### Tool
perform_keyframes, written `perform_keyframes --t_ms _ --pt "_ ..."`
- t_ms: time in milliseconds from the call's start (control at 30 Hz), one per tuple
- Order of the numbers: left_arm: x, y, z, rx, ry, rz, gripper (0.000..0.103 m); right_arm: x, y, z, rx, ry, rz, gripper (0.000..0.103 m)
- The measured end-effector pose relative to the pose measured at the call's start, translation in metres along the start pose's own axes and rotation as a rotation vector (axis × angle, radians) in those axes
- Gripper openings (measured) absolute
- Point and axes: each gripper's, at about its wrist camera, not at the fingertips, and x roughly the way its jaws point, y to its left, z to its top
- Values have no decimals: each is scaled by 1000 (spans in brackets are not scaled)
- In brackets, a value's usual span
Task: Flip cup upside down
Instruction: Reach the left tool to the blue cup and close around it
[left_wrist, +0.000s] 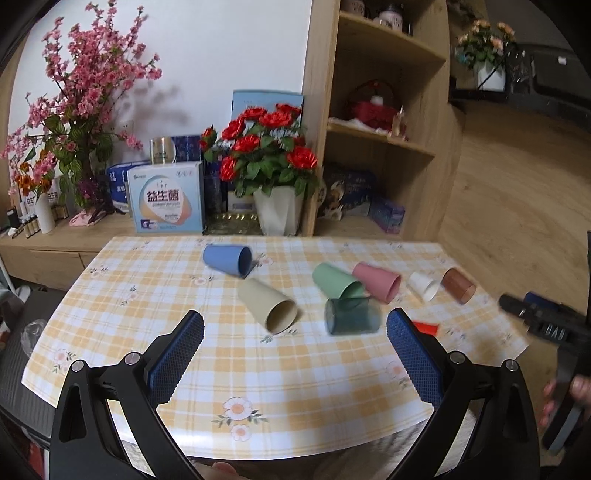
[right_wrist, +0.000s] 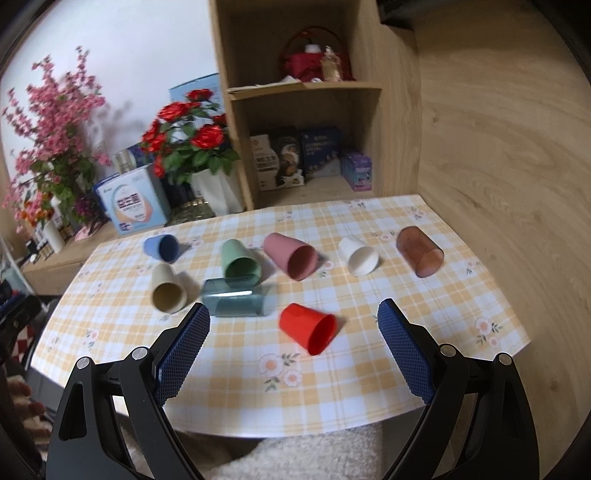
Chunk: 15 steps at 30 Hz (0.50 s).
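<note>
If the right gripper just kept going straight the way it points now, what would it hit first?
Most likely the red cup, lying on its side on the checked tablecloth. It sits between the open right gripper fingers' line, nearest of all the cups. Depth is hard to judge in the fisheye view.

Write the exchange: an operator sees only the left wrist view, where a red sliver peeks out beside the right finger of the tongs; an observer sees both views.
Operator: What is that red sliver?
Observer: A red cup, lying on its side with its open mouth turned toward the near right.
Operator: Does it touch the dark teal cup?
Observer: No. The dark teal cup lies on its side apart from it, to its left, with the tablecloth showing between them.
</note>
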Motion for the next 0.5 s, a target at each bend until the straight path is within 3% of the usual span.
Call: perform_keyframes --t_ms 233,333,500 --pt "47 48 -5 -112 168 68 97 46 -28 6 45 59 -44 89" --pt "65 60 -6 -126 211 133 97 65 -38 6 62 84 -49 89" --pt "101 87 5 -226 265 165 97 94 -49 10 77 126 -21 89"
